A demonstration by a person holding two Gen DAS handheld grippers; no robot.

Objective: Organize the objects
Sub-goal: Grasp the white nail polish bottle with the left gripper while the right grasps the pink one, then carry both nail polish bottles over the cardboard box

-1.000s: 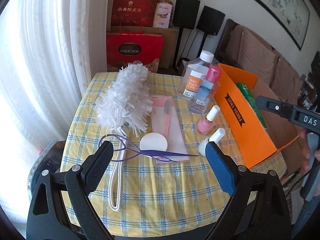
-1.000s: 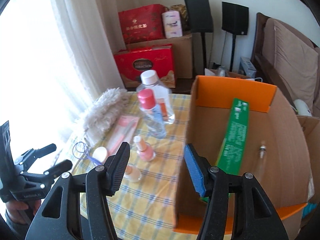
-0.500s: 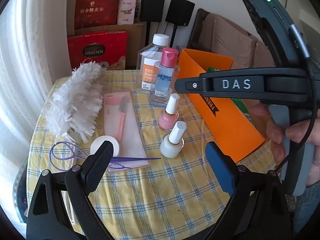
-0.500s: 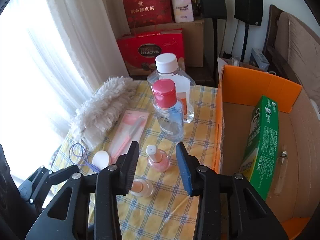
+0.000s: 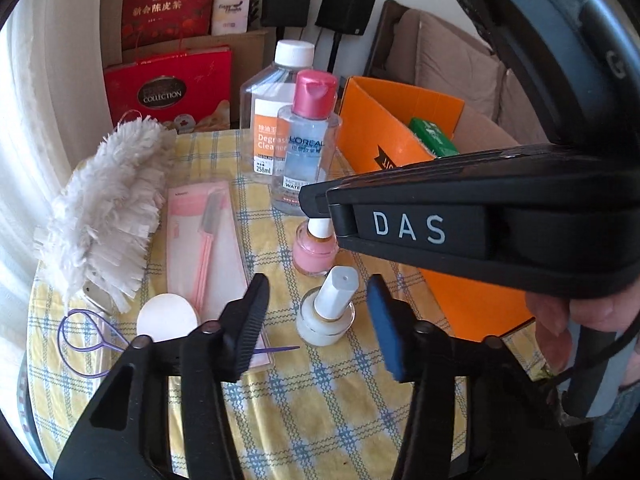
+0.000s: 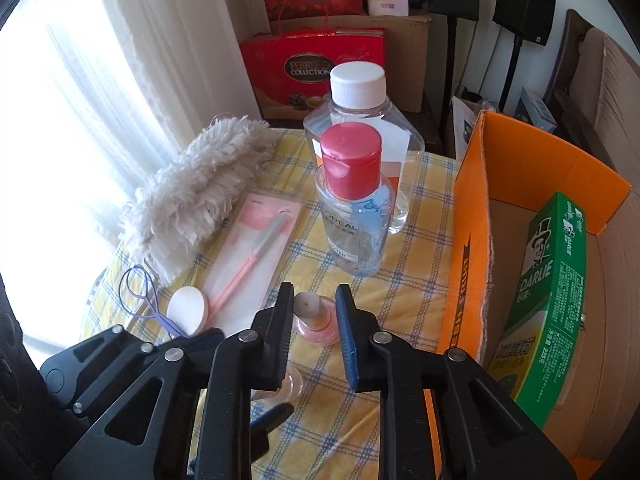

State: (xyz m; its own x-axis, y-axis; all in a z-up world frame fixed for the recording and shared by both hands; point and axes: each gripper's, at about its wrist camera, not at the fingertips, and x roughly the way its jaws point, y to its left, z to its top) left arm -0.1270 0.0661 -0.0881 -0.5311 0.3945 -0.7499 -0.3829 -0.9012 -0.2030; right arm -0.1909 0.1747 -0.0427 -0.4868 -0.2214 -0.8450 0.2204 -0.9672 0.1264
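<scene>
Standing on the yellow checked tablecloth (image 5: 320, 408) are two nail polish bottles, one pink (image 6: 316, 320), one white (image 5: 326, 312), and two taller clear bottles (image 5: 304, 140). One duster (image 5: 108, 208), one packaged razor (image 5: 204, 240) and one round pad (image 5: 166, 316) lie beside them. The left gripper (image 5: 316, 320) is closing around the white bottle, not yet touching. The right gripper (image 6: 312, 320) is closing around the pink bottle's cap, gaps visible. One orange box (image 6: 468, 240) holds a green carton (image 6: 548, 272). Curtains and a sofa surround the table.
</scene>
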